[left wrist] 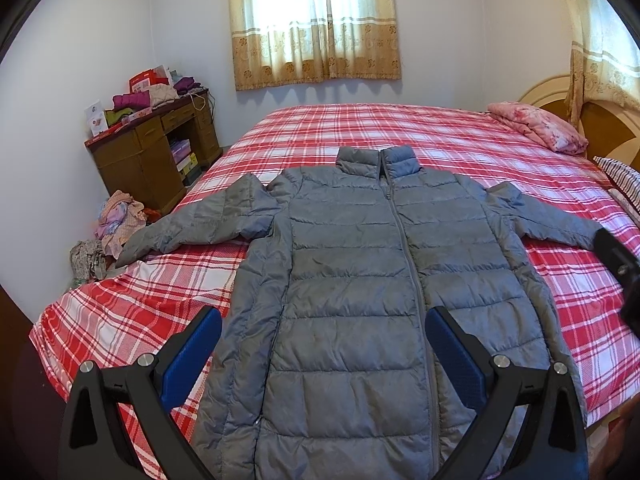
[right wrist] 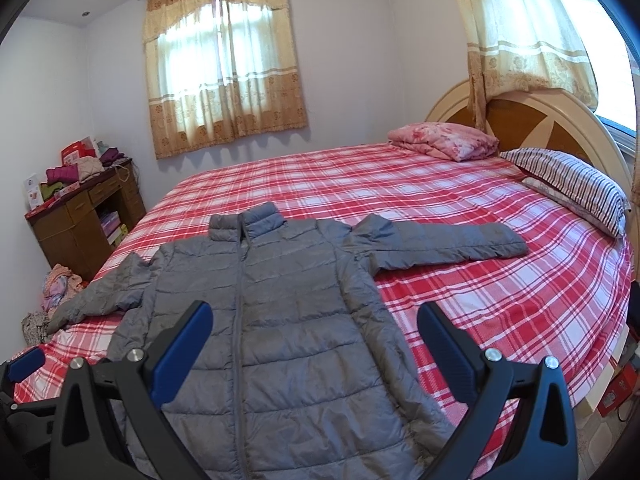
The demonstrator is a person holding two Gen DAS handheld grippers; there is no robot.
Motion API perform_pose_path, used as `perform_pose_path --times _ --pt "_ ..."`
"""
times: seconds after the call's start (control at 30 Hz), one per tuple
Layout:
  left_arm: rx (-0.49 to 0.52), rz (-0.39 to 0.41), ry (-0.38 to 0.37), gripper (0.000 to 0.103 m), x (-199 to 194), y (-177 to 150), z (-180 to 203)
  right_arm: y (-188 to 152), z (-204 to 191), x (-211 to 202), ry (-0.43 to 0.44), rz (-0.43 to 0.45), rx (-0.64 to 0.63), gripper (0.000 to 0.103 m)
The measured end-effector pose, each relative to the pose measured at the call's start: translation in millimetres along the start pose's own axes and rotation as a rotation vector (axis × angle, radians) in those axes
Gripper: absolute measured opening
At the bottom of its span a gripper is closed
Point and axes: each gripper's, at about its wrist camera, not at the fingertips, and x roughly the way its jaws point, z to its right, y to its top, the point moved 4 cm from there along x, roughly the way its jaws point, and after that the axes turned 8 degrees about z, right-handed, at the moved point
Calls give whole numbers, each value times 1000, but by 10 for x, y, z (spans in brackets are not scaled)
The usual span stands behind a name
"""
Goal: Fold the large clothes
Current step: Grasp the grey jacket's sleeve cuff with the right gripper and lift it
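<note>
A grey quilted puffer jacket (left wrist: pixel 360 280) lies flat and zipped on the red plaid bed (left wrist: pixel 400 128), collar away from me, both sleeves spread out to the sides. It also shows in the right wrist view (right wrist: pixel 280 300). My left gripper (left wrist: pixel 324 320) is open and empty, held above the jacket's lower half. My right gripper (right wrist: pixel 314 316) is open and empty, above the jacket's lower right side. The right gripper's body shows at the right edge of the left wrist view (left wrist: pixel 618 264), by the right sleeve's cuff. The left gripper's blue tip shows low left in the right wrist view (right wrist: pixel 26 362).
A folded pink quilt (right wrist: pixel 444 140) and a striped pillow (right wrist: pixel 568 184) lie by the headboard (right wrist: pixel 540 116). A wooden desk (left wrist: pixel 152 160) piled with clothes stands at the far left, with a clothes heap (left wrist: pixel 116 220) on the floor. Curtained window (left wrist: pixel 316 24) behind.
</note>
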Motion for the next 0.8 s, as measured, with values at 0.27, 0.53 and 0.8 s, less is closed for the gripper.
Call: perform_pose_path --times 0.27,0.53,0.8 --pt "9 2 25 102 343 225 -22 367 735 186 -147 73 31 103" --pt "2 -5 1 102 744 500 -39 690 1723 449 -291 92 154 103" --pt "-37 33 40 102 1338 542 -492 577 2885 1003 -292 73 484 103"
